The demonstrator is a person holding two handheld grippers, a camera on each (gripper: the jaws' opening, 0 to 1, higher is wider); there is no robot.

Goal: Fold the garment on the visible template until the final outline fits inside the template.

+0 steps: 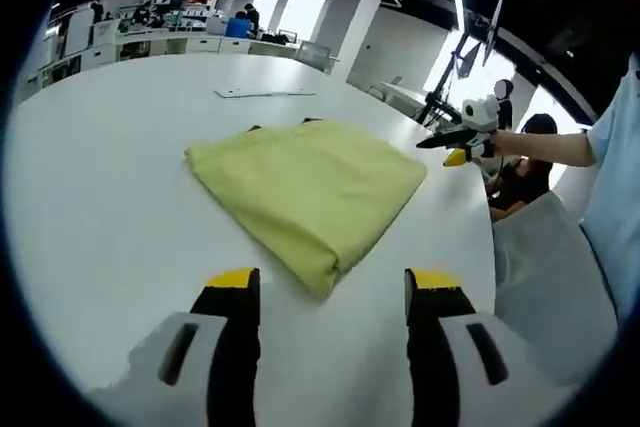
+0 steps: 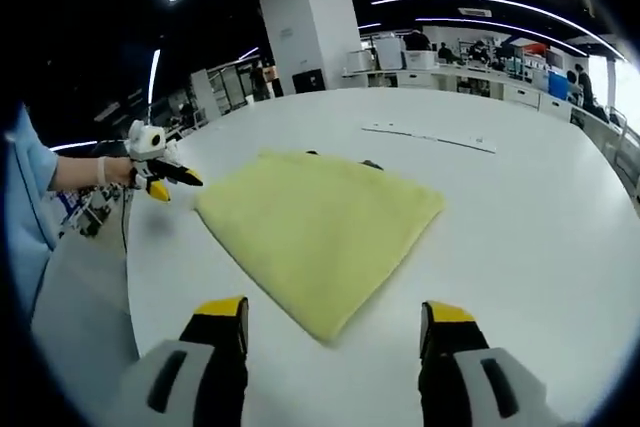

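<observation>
While the folded yellow garment [image 1: 312,192] is lying flat on the white table [image 1: 100,197], the left gripper view is showing dark bits of the template [image 1: 256,128] peeking out at the garment's far edge, and a thin flat strip [image 1: 262,93] lying on the table beyond the garment. The right gripper view is showing the same garment [image 2: 325,227] and strip [image 2: 430,137] from the opposite side. The left gripper [image 1: 325,292] is hovering just short of the garment's near corner, jaws spread wide and holding nothing. The right gripper [image 2: 335,322] is hanging likewise, jaws wide apart and empty, near the garment's corner.
</observation>
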